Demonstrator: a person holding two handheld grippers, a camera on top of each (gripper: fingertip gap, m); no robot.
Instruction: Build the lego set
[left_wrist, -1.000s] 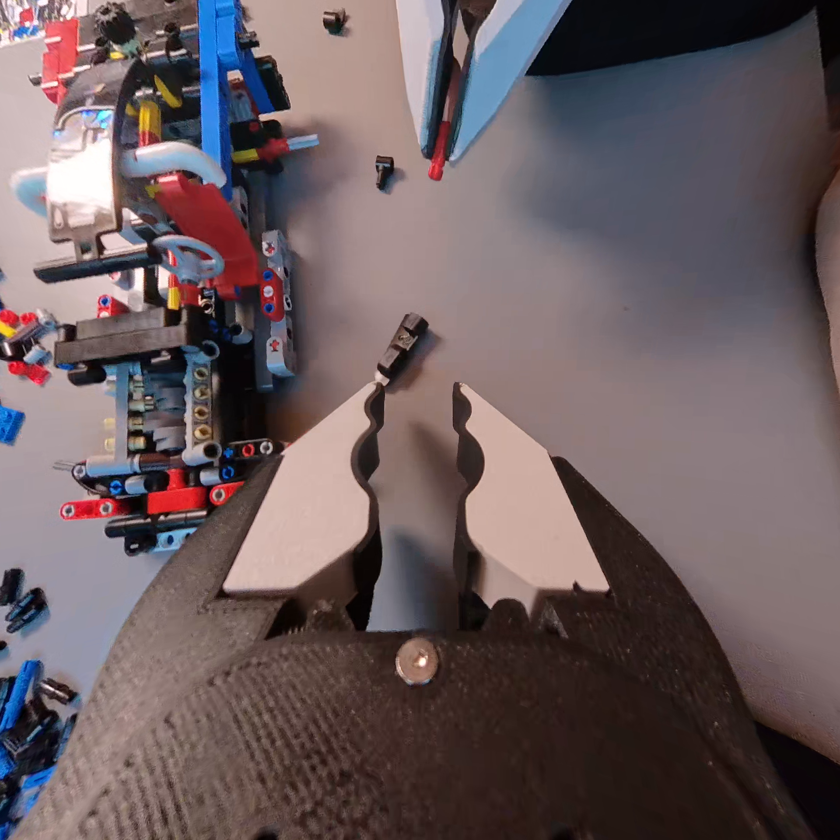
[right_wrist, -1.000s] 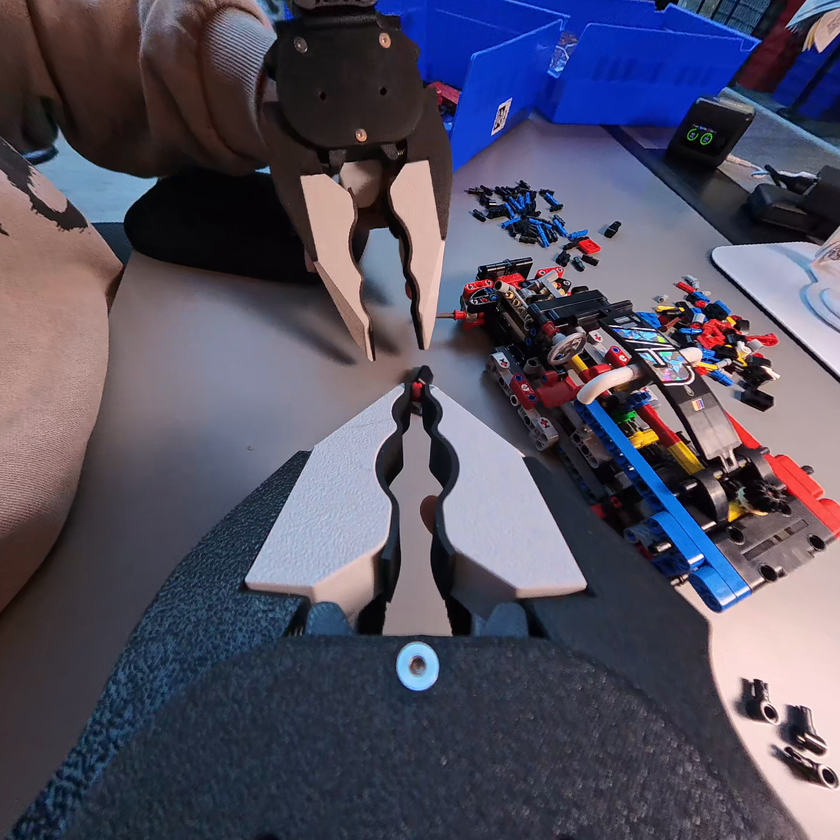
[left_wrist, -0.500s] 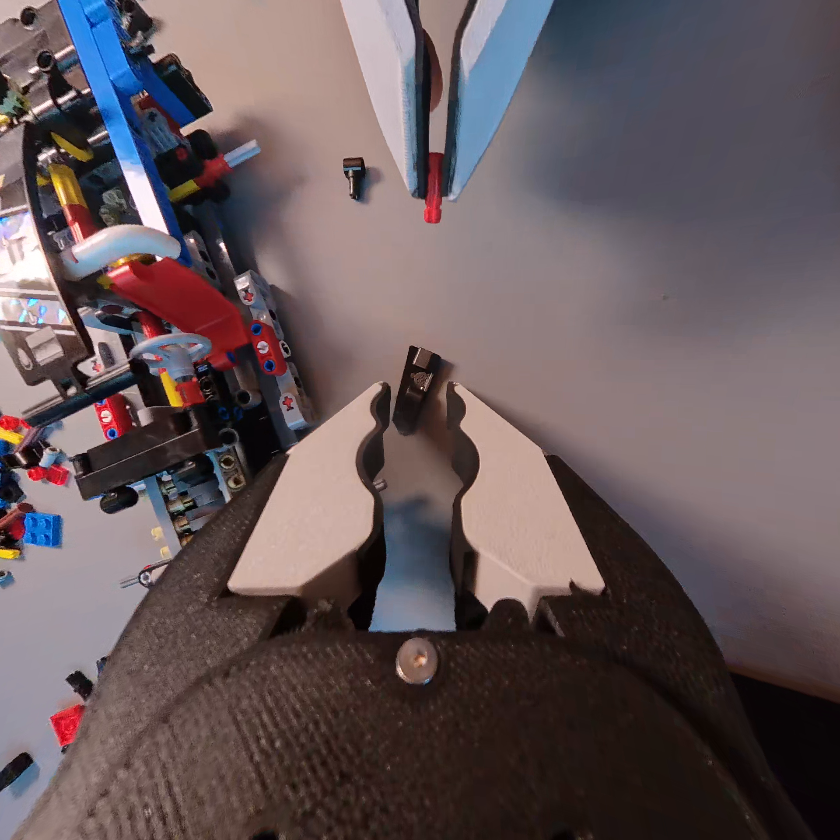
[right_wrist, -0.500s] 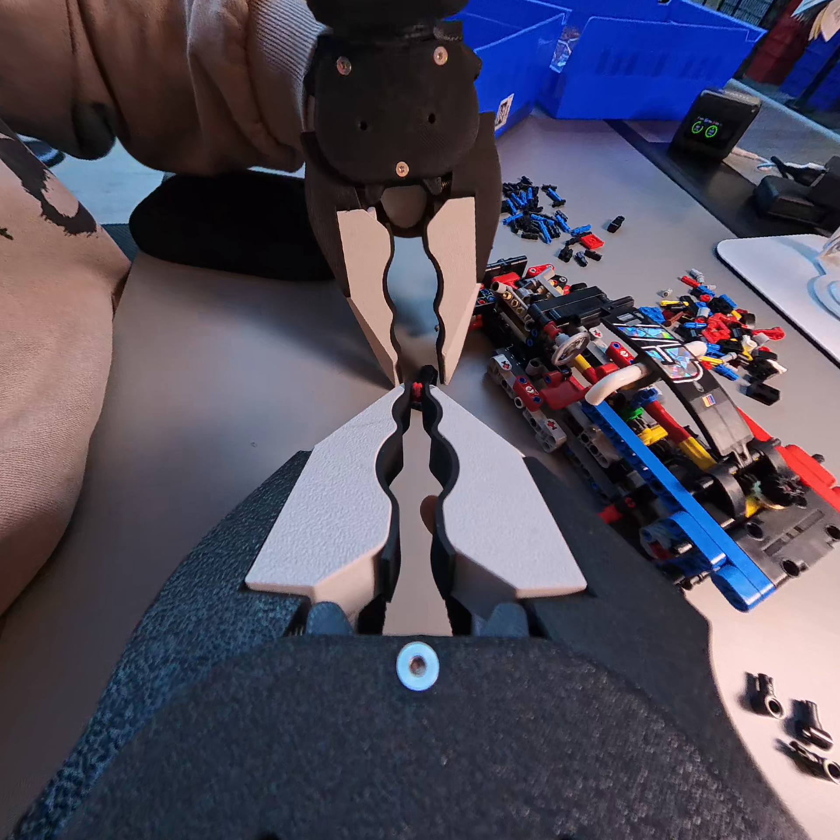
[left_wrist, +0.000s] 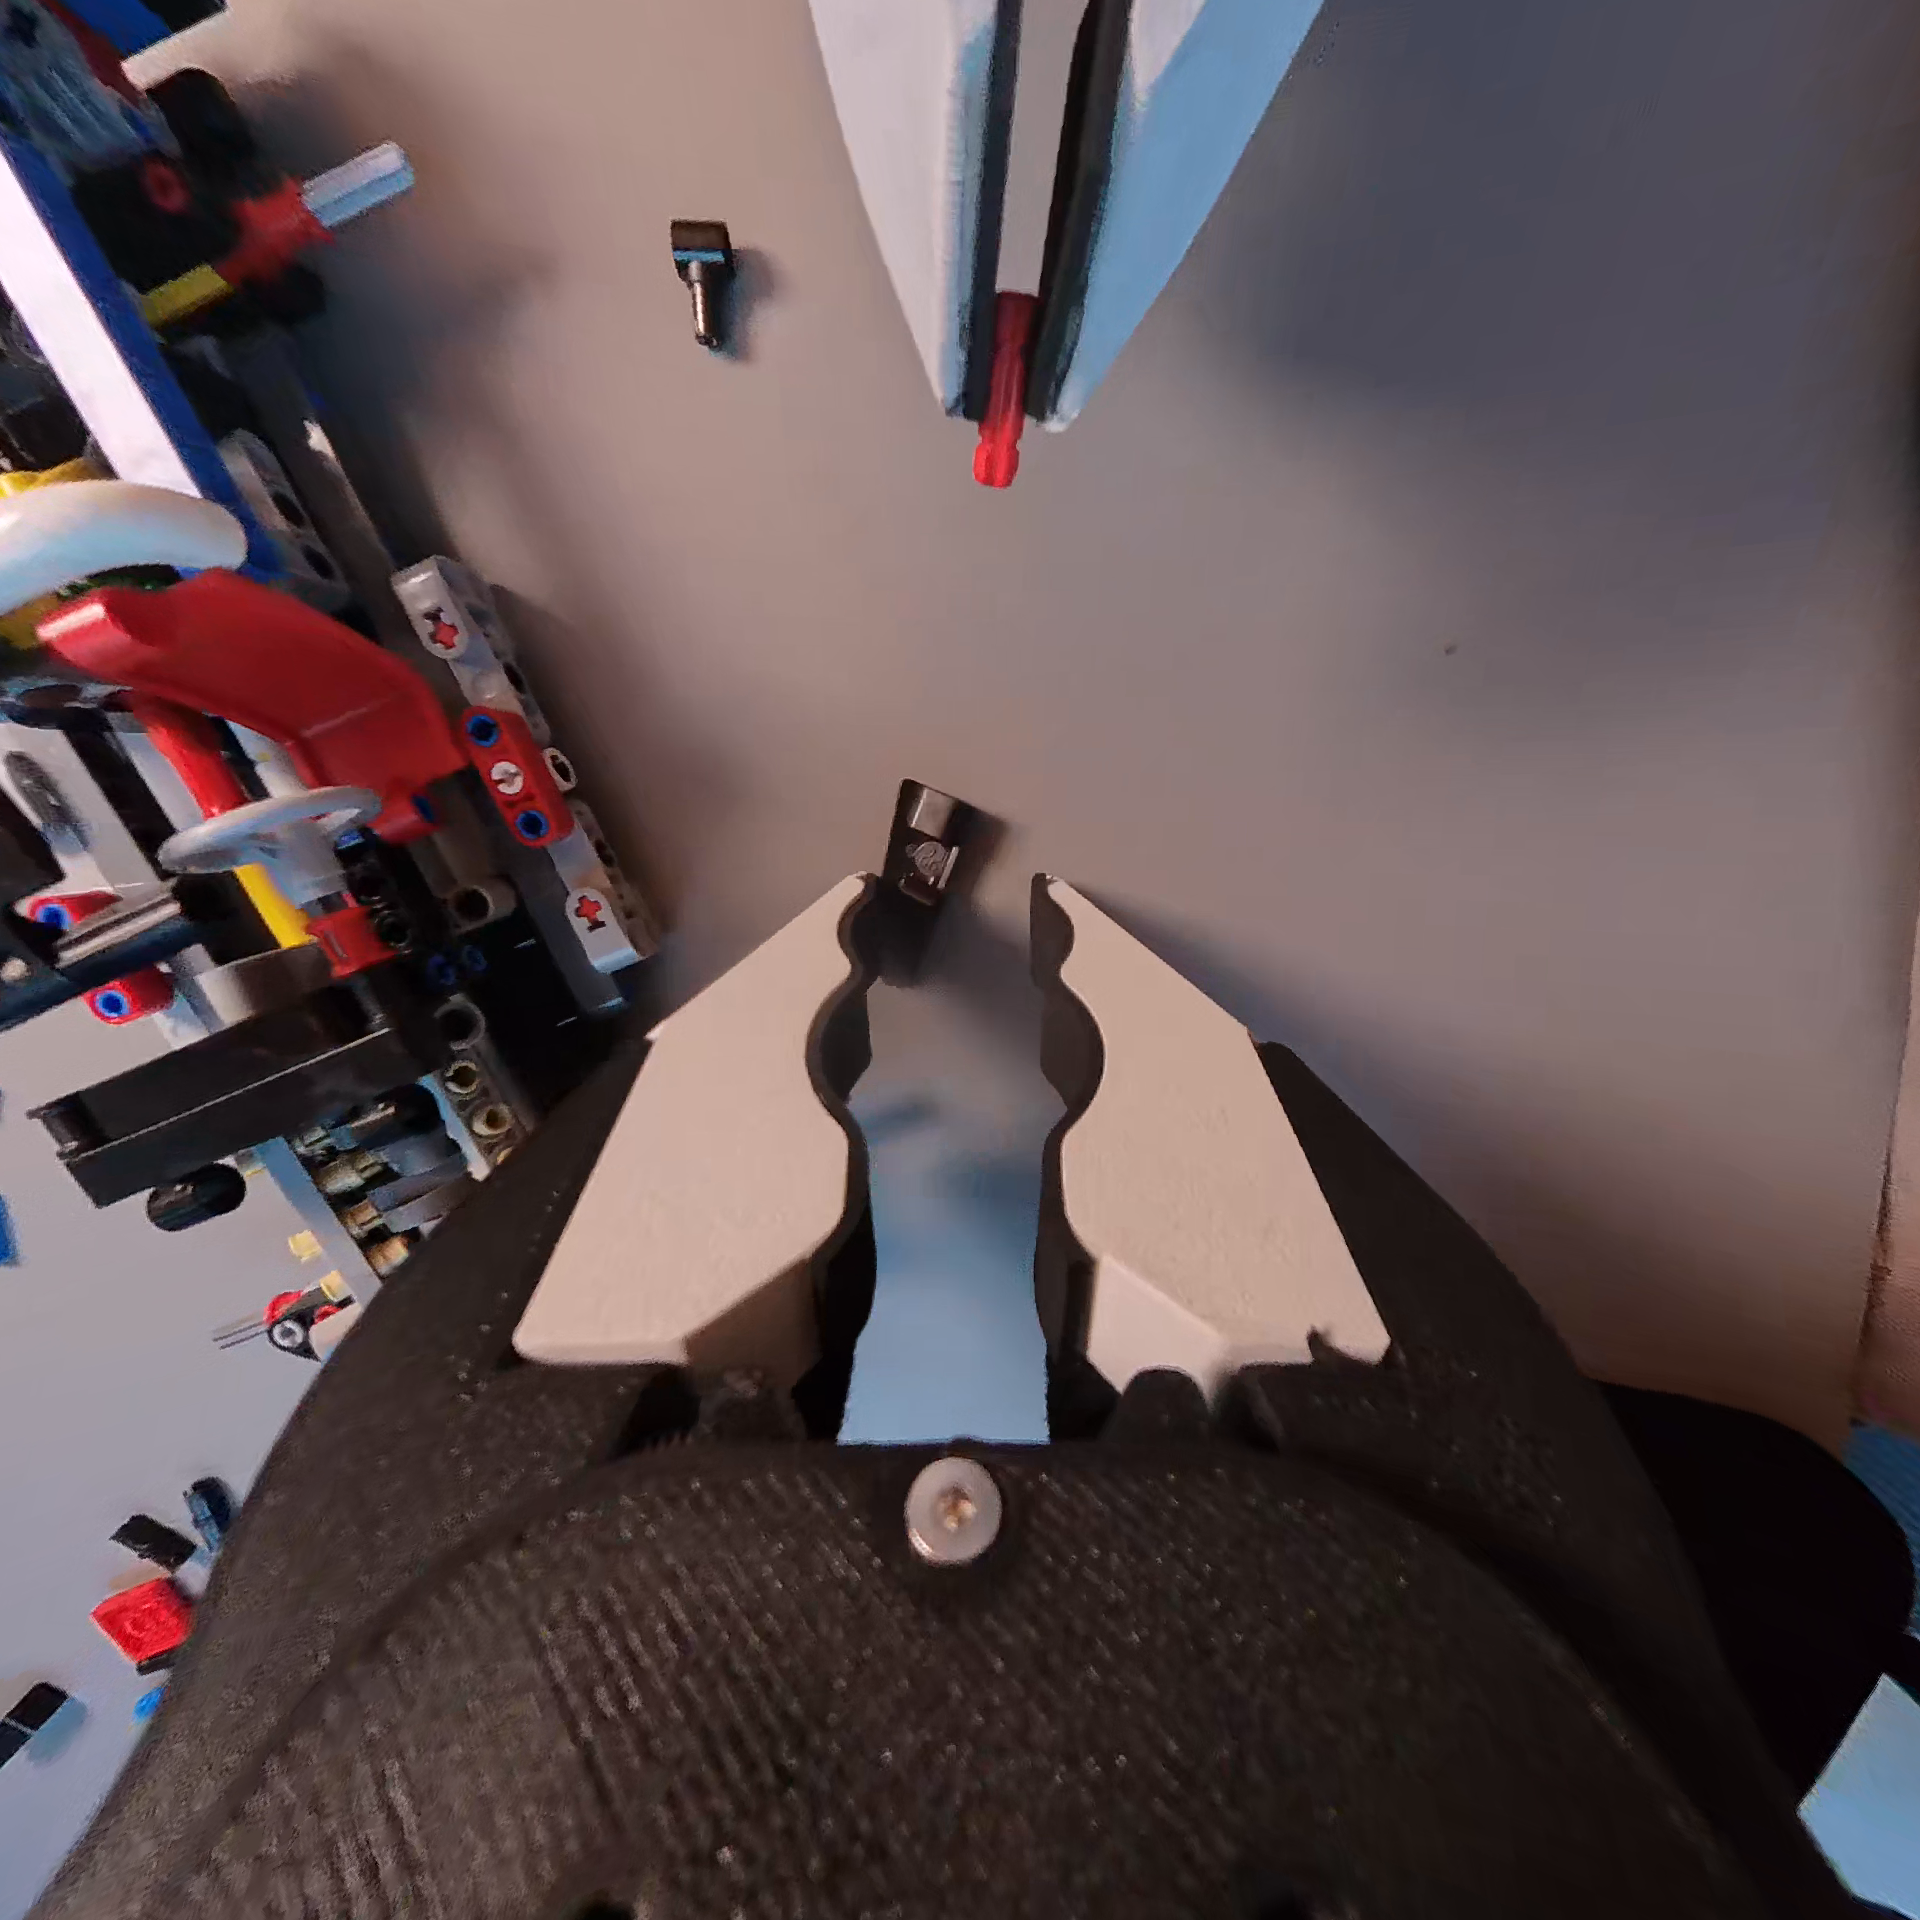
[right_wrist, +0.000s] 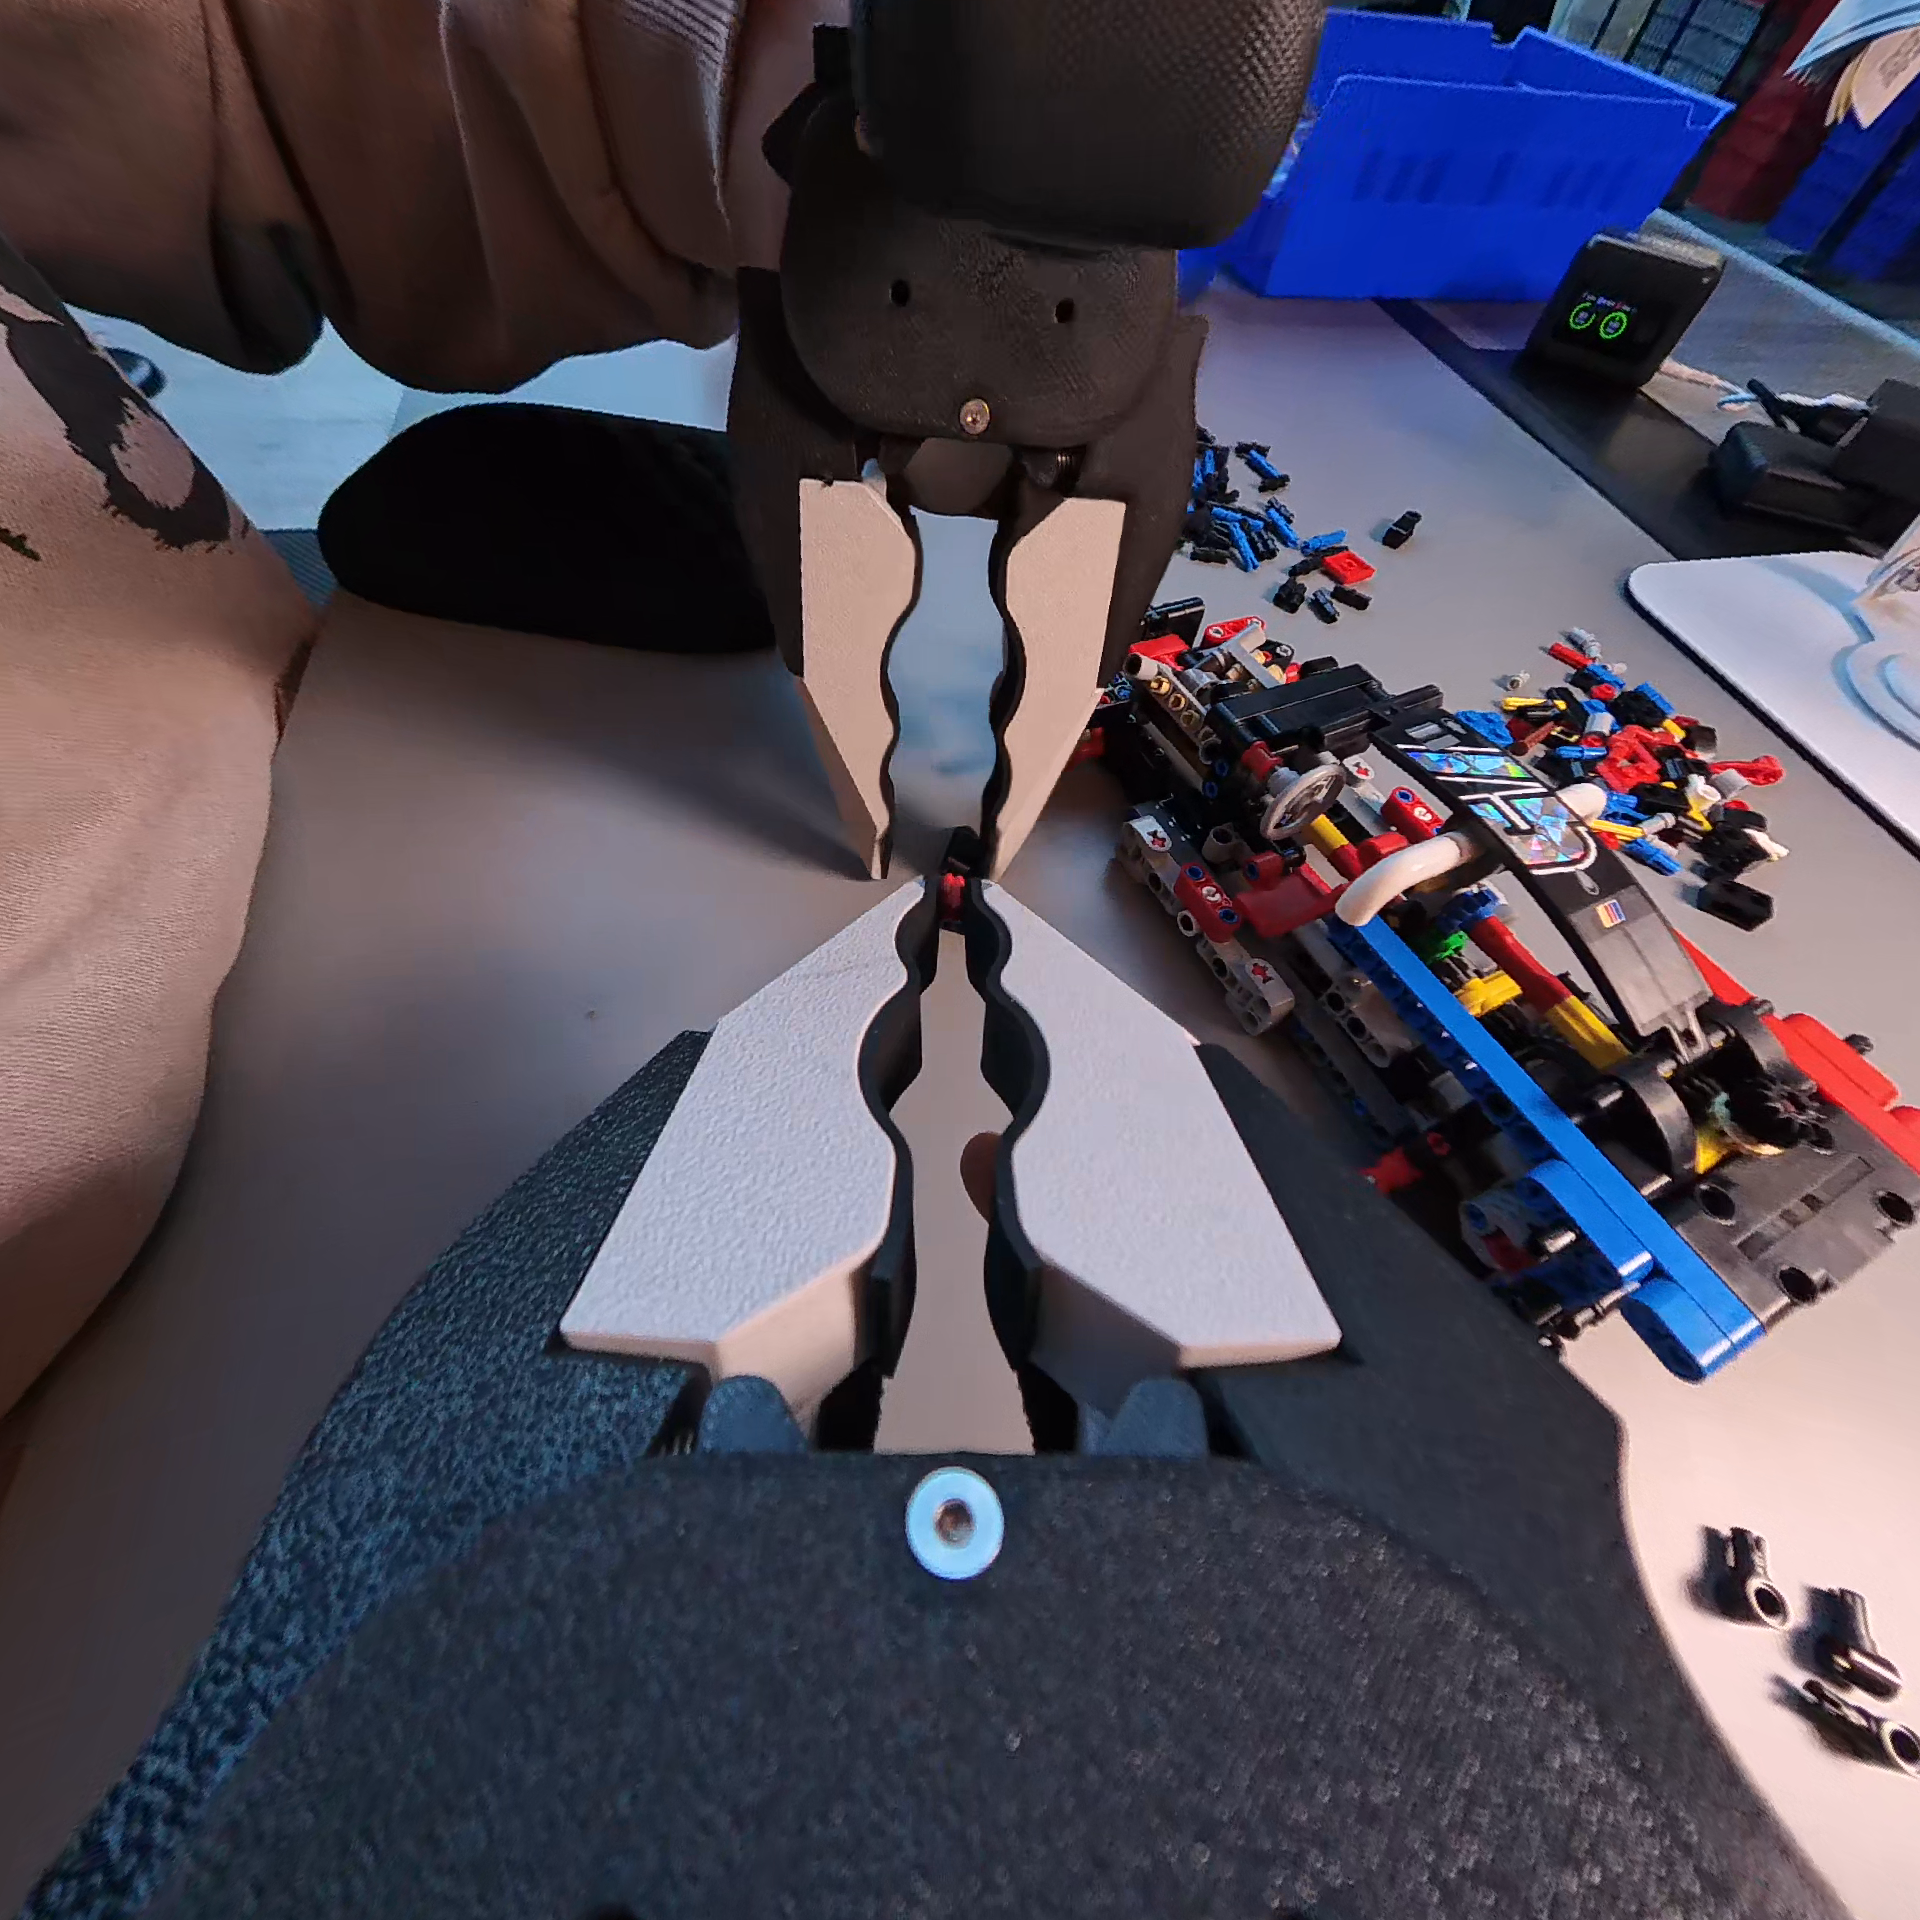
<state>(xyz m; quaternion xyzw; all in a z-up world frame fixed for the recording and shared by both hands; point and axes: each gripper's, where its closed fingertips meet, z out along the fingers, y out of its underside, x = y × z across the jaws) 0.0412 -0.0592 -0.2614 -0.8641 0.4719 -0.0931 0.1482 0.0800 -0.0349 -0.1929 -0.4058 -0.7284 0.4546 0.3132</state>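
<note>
A small black connector piece (left_wrist: 928, 847) lies on the grey table (left_wrist: 1455, 727). My left gripper (left_wrist: 951, 883) is open, its tips on either side of the piece's near end, which sits close to the left fingertip. It shows from the front in the right wrist view (right_wrist: 940, 847), tips down at the table. My right gripper (right_wrist: 951, 896) is shut on a short red pin (right_wrist: 951, 894) and points at the left gripper's tips. The pin (left_wrist: 1000, 416) sticks out of the right gripper (left_wrist: 1008, 416) just beyond the black piece. The partly built lego car (right_wrist: 1455, 935) lies beside them.
A loose black connector (left_wrist: 701, 275) lies near the car. Three black connectors (right_wrist: 1808, 1631) lie at the near right. Loose piles of parts (right_wrist: 1662, 758) and blue and black pins (right_wrist: 1247, 520) lie beyond the car. Blue bins (right_wrist: 1455, 177), a small screen device (right_wrist: 1610, 312) and a white mat (right_wrist: 1766, 644) stand behind. The grippers' ends are close to 8 centimeters from one another. The loose black connector (left_wrist: 701, 275) lies around 8 centimeters away from my right fingertips.
My left gripper has moved up to the black piece, so its open tips now straddle it. My right gripper with the red pin has come closer to the left one.
</note>
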